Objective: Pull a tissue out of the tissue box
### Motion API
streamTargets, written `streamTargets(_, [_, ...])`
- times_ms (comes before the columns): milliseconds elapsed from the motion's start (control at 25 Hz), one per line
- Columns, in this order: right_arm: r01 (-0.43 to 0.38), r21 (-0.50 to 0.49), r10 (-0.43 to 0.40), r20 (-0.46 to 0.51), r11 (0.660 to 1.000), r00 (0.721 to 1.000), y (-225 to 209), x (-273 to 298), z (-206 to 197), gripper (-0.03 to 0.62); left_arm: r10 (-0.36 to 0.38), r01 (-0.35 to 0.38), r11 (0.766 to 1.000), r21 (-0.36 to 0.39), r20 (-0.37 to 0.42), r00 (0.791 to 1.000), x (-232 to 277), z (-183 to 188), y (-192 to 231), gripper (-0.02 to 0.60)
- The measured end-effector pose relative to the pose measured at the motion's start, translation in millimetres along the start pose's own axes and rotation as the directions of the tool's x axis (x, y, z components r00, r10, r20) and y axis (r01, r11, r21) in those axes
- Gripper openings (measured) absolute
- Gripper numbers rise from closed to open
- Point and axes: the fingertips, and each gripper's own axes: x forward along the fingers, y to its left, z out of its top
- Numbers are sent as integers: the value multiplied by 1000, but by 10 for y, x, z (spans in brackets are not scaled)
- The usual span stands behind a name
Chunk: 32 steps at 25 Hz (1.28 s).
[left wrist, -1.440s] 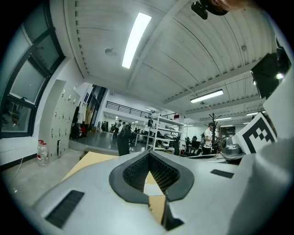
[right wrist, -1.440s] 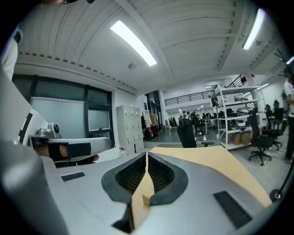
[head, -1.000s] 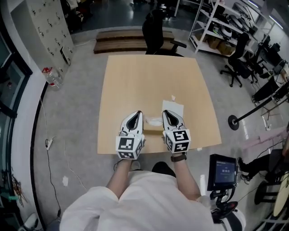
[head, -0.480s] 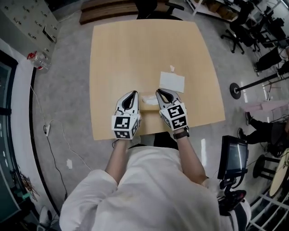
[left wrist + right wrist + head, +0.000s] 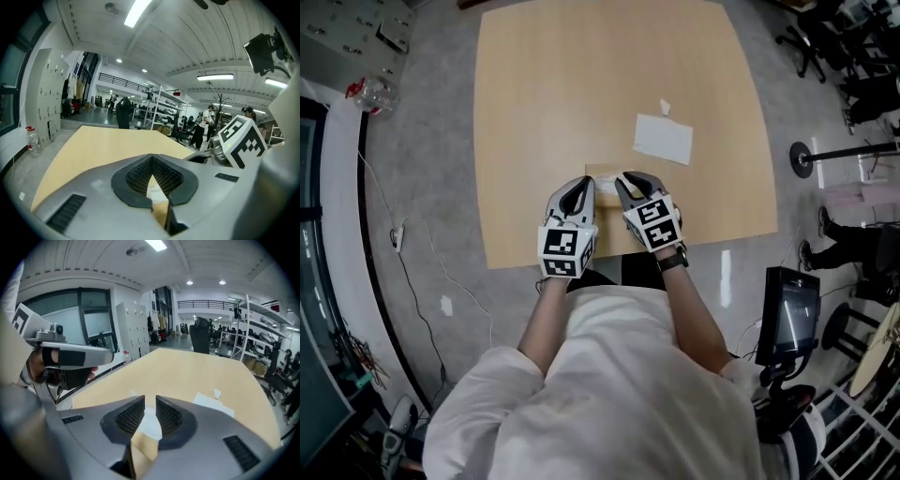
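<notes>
A tan cardboard tissue box lies on the wooden table near its front edge, mostly hidden between my two grippers. My left gripper is at the box's left side, its tips together with nothing in them; the box shows under them. My right gripper is over the box's right part. Its jaws are opening, with a narrow gap between the pads. The white tissue sticking out of the box lies just below that gap, and the pads do not press on it.
A flat white tissue sheet and a small white scrap lie on the table beyond the box. Office chairs, a stand base and a screen are to the right. A plastic bottle lies on the floor at left.
Both grippers have come down and closed in on the tissue box. The right gripper's jaws have parted a little. The head view has tipped further down.
</notes>
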Motion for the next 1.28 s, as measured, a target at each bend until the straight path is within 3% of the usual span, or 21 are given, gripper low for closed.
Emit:
streamTargets(320, [17,-48,-21,-80,999,997,53,341,-331,166,28,-30,999,-27,-56,998,60,-230,84,-12])
streamTargets(920, [52,-130,-70,-132,990,989,234,500,-539,162,71,-75,995,-67,-66,995,-227,-404,157,-12])
streamTargets(1280, [62,-104,-75,-121,993,990,221,517,-573,70,65,-71,995,-75,-70,995,-216,-422,171,-12])
